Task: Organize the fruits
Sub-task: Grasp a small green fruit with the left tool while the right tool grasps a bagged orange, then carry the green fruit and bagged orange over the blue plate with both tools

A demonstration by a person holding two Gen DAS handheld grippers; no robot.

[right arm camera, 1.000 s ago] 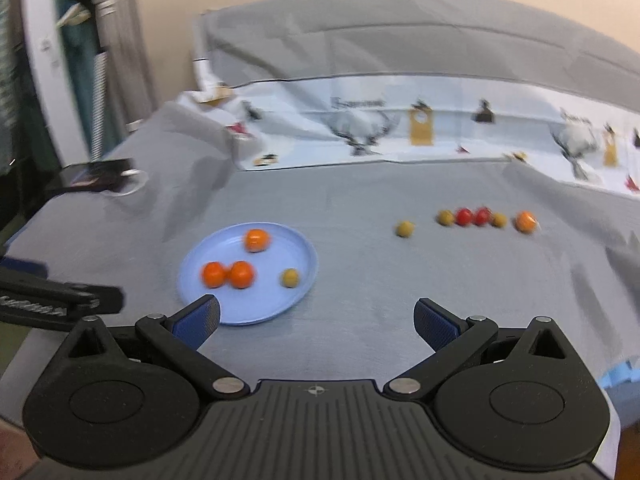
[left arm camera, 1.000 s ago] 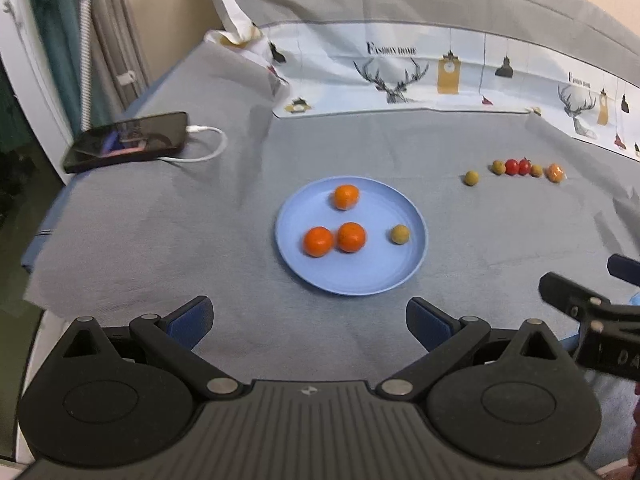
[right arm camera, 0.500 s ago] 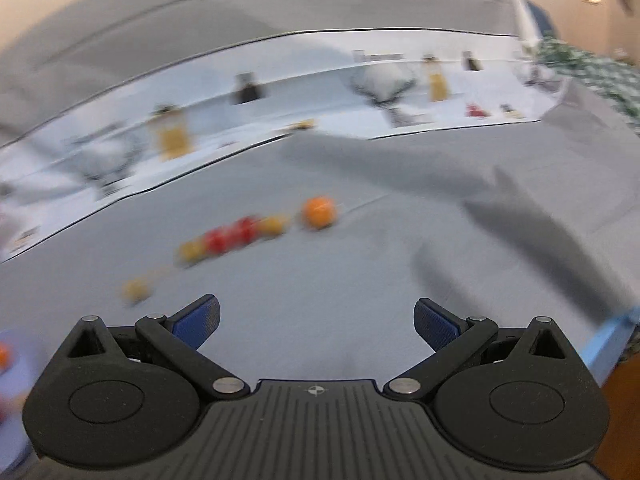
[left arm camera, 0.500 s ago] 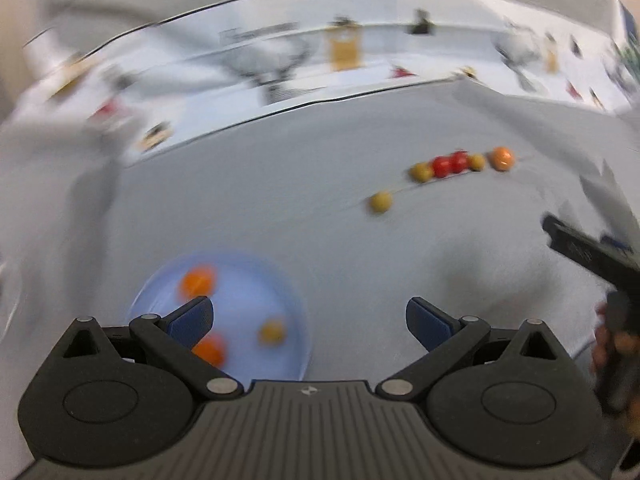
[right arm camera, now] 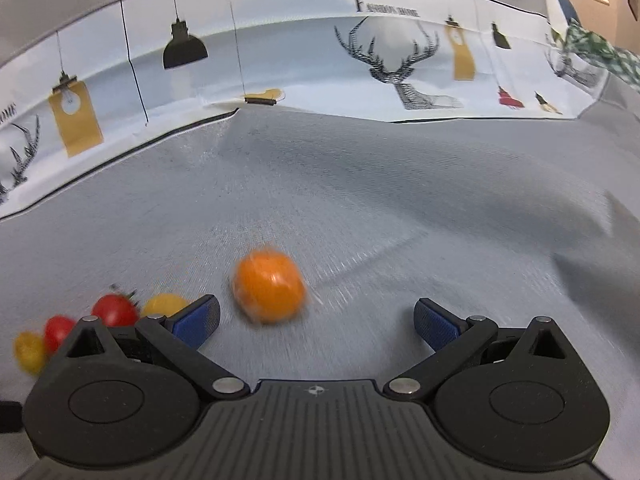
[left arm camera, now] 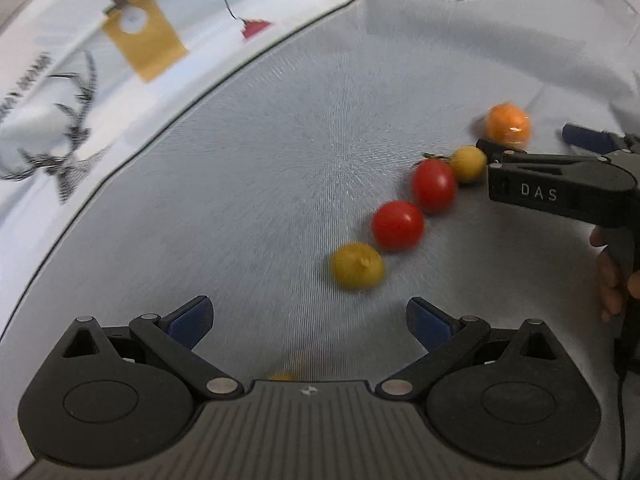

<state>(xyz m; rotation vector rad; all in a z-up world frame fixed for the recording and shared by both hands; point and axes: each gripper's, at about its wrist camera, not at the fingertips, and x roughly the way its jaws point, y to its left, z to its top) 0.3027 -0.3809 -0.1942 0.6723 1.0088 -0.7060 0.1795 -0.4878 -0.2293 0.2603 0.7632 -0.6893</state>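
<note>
A row of small fruits lies on the grey cloth. In the left wrist view a yellow fruit is nearest, then two red tomatoes, another yellow fruit and an orange. My left gripper is open, just short of the nearest yellow fruit. My right gripper comes in from the right, open around the orange's near side. In the right wrist view the orange lies just ahead of my open right gripper, toward its left finger. The blue plate is out of view.
A white printed cloth with deer and lamps runs along the back of the grey cloth. Another yellow fruit peeks out under my left gripper's body. A hand holds the right gripper's handle.
Both grippers have swung right and moved forward, away from the blue plate and close up to the row of fruits. Both stay open.
</note>
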